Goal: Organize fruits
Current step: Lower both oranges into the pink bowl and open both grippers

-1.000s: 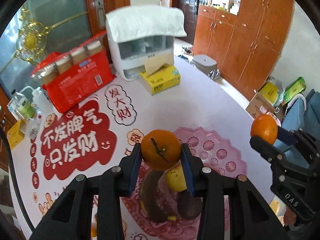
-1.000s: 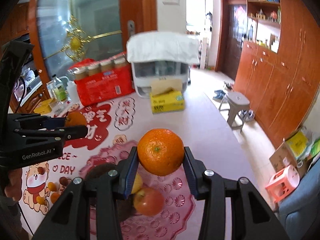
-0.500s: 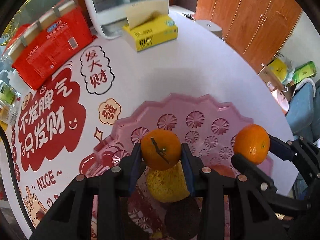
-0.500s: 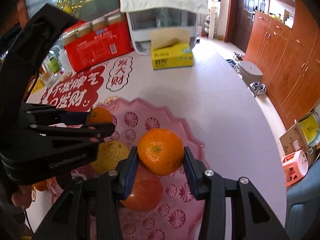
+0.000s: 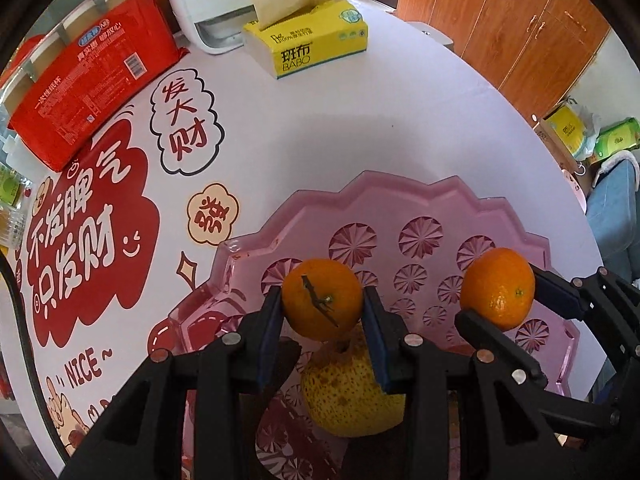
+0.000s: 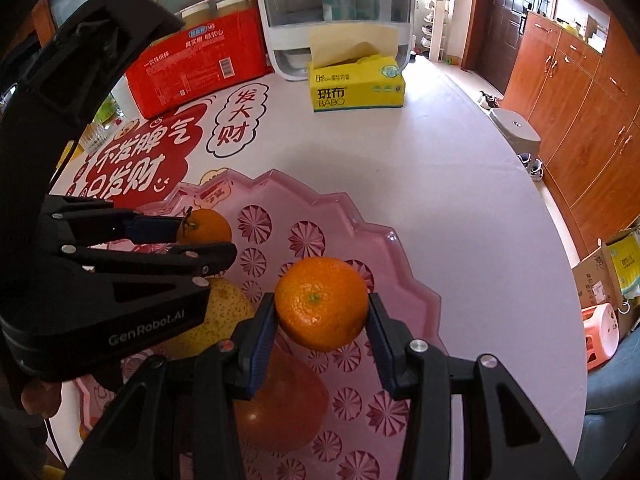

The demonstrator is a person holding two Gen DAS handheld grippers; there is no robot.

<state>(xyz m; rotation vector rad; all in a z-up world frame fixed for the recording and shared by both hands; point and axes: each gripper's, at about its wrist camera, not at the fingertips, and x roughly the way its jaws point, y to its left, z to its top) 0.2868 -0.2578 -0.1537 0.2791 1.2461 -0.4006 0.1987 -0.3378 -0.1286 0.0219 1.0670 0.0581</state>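
Orange tangerines sit clenched in both our left gripper [image 5: 322, 312] and right gripper [image 6: 321, 316] above the pink tray [image 5: 400, 196]; next, we lower and release them.

Both black two-finger tools are held out side by side, angled downward. The left tool [image 5: 323, 310] has its blue-padded fingers [image 5: 267, 336] pressed against the sides of a small round orange mandarin with a stem [image 5: 322, 305]. The right tool [image 6: 322, 316] likewise clamps a stemless round orange mandarin [image 6: 321, 303] between its blue pads [image 6: 260, 346].
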